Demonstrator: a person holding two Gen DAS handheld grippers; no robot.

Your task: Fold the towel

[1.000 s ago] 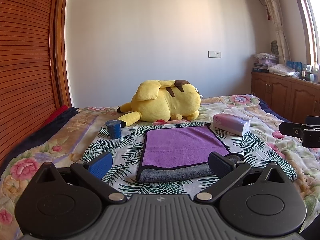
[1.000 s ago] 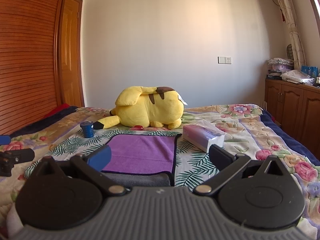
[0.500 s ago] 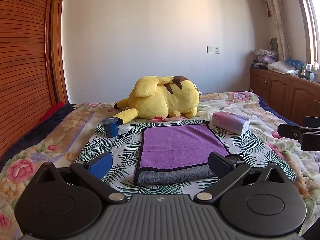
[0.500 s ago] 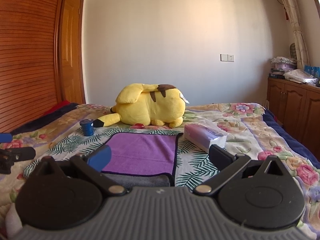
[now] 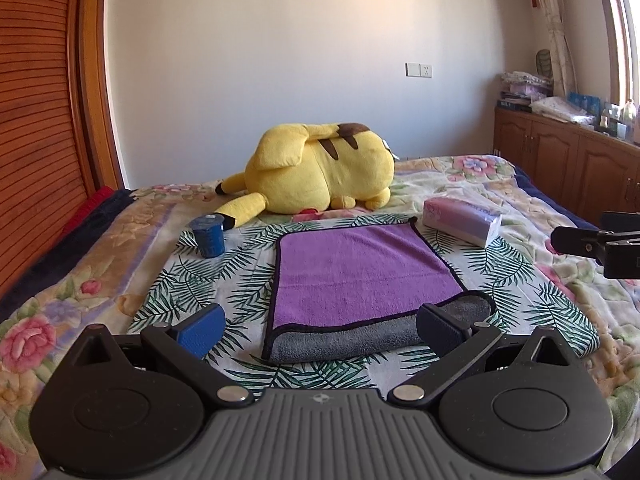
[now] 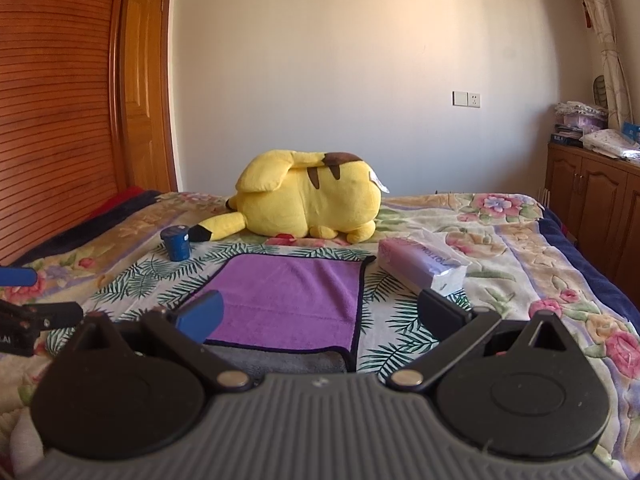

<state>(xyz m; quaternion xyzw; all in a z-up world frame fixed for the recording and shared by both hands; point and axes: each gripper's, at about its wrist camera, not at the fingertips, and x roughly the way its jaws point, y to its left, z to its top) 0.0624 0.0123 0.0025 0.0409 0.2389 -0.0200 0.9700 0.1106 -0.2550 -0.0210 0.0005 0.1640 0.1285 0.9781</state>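
Floral bedding is carrying the purple towel, lying flat just ahead of both tools, its long axis running away from them; the left gripper is hovering spread wide, squarely facing the near grey edge; the right gripper, equally wide, is sitting off its right corner.

Towel: plush cloth, purple face, grey underside, matt. Bed cover: printed quilted fabric. Plush toy, centre frame: soft yellow pile. Left tool: matt black plastic, ribbed grey housing, bright metal pivots, one blue pad. Wardrobe, left edge: slatted varnished wood, semi-gloss.
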